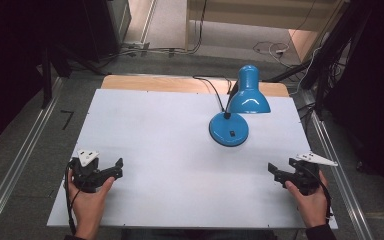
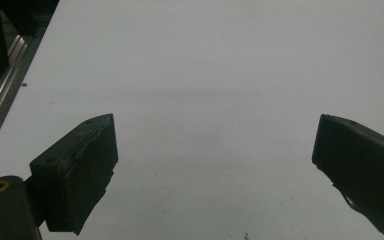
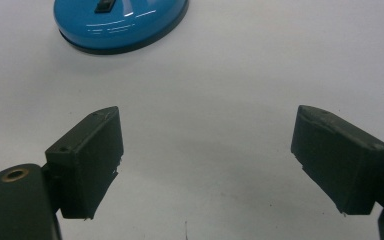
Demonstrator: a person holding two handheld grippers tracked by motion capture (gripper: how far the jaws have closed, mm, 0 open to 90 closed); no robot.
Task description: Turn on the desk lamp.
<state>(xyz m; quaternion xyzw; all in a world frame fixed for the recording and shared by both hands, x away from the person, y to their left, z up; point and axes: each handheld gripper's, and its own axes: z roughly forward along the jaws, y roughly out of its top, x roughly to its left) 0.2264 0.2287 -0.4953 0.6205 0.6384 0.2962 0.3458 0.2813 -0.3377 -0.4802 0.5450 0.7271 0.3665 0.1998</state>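
Two tongs, left [image 1: 116,168] and right [image 1: 275,173], gaped empty at the near corners of the surface [image 1: 170,150], well apart from the far lamp [image 1: 237,107].

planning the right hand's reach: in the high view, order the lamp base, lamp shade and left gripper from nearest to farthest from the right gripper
1. lamp base: round blue disc on the table, ahead and to the left of the right gripper.
2. lamp shade: above and behind the base, toward the table's far edge.
3. left gripper: across the table at the near left, jaws open like the right's.
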